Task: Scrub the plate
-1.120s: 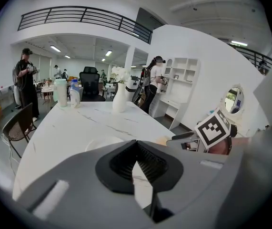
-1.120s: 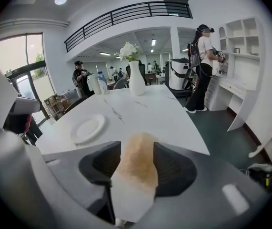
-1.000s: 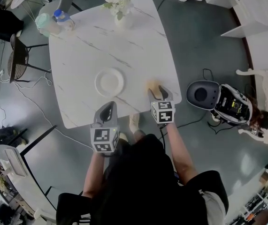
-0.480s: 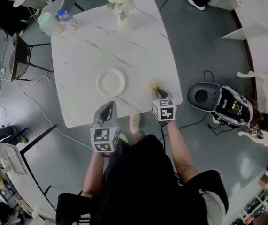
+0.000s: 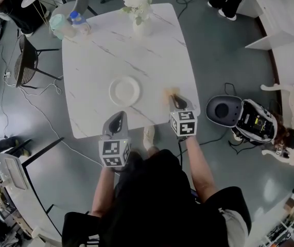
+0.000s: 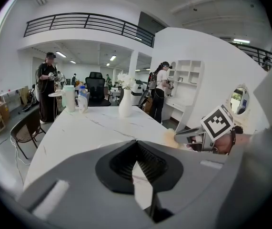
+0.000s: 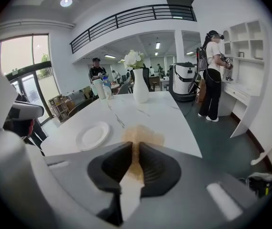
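So the right gripper has just been closing its jaws, and now they're pinched on the fuzzy tan scrub pad, which sticks out past the fingertips. The plate is off to the left of those fingers and a touch further ahead, sitting flat on the white marble table with only bare tabletop between pad and plate. I'd say the next move is basically a sideways carry to the left. The plate's round, so there's no axis to line up with. The left gripper is actually the closer one. The plate is just ahead of its tips, and its jaws are pressed together with nothing in them, so it looks well placed to pin the rim if the plate starts sliding. One thing to watch is that both grippers are right by the near edge of the table, and the right one is close to the corner. Plenty of room beyond the plate, though: the flower vase and the bottles are way at the far edge.
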`<state>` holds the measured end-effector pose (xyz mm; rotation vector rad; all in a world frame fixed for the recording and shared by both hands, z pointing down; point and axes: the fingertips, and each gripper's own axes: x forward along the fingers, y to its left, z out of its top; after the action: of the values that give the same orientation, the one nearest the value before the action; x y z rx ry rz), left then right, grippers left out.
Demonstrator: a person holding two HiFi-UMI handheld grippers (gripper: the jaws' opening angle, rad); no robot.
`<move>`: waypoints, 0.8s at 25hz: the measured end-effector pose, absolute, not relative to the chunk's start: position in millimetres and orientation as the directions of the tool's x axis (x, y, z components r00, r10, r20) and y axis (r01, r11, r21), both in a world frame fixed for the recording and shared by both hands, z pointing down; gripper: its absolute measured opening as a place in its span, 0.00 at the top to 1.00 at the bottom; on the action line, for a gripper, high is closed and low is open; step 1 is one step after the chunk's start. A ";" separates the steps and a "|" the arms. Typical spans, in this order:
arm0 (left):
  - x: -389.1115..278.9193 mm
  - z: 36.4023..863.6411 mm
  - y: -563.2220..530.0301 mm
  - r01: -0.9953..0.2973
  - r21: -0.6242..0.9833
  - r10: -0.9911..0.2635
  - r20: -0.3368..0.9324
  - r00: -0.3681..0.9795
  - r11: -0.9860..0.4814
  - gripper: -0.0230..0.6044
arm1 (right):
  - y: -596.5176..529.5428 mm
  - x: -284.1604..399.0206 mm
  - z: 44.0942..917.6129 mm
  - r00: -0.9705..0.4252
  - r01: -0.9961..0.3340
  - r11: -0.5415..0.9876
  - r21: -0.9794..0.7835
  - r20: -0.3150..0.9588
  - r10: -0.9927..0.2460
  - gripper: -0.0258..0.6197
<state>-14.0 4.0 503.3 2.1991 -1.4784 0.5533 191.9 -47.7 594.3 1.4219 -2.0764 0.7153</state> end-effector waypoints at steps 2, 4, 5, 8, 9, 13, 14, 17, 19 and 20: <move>-17.3 498.3 5.6 -0.936 0.123 -0.770 0.538 0.343 -0.331 0.95 | -47.1 188.1 582.2 -0.326 -0.937 0.324 -0.130 0.656 -0.681 0.88; -22.3 492.8 8.3 -0.939 0.117 -0.780 0.530 0.334 -0.322 0.95 | -44.5 182.3 570.2 -0.338 -0.932 0.339 -0.128 0.639 -0.691 0.88; -25.6 490.0 9.9 -0.942 0.115 -0.785 0.526 0.328 -0.316 0.95 | -42.7 178.4 564.2 -0.346 -0.929 0.348 -0.127 0.631 -0.694 0.88; -36.8 482.2 14.2 -0.949 0.111 -0.801 0.513 0.310 -0.296 0.95 | -38.3 164.3 546.2 -0.373 -0.917 0.380 -0.122 0.605 -0.704 0.88; -40.4 479.7 15.4 -0.951 0.111 -0.806 0.508 0.305 -0.290 0.95 | -37.8 159.6 539.7 -0.381 -0.913 0.391 -0.120 0.595 -0.708 0.88; -53.4 469.3 21.7 -0.957 0.104 -0.825 0.488 0.286 -0.270 0.95 | -35.5 141.5 514.9 -0.411 -0.896 0.433 -0.102 0.561 -0.718 0.88; -57.5 467.4 23.4 -0.959 0.102 -0.830 0.483 0.279 -0.263 0.95 | -35.0 136.1 509.4 -0.419 -0.890 0.446 -0.094 0.553 -0.720 0.88; -71.1 464.7 28.7 -0.965 0.101 -0.841 0.475 0.261 -0.242 0.95 | -32.6 118.3 496.1 -0.446 -0.873 0.481 -0.080 0.531 -0.721 0.88; -79.4 465.3 31.2 -0.968 0.100 -0.843 0.476 0.251 -0.232 0.95 | -31.0 106.0 489.6 -0.463 -0.862 0.502 -0.076 0.523 -0.716 0.88; -83.7 467.1 32.3 -0.969 0.099 -0.843 0.478 0.247 -0.228 0.95 | -30.4 99.5 487.3 -0.471 -0.856 0.512 -0.073 0.521 -0.712 0.88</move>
<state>-83.7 32.3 467.1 2.1513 -1.6604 0.4621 99.5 -30.4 487.3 1.2886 -2.3294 0.4549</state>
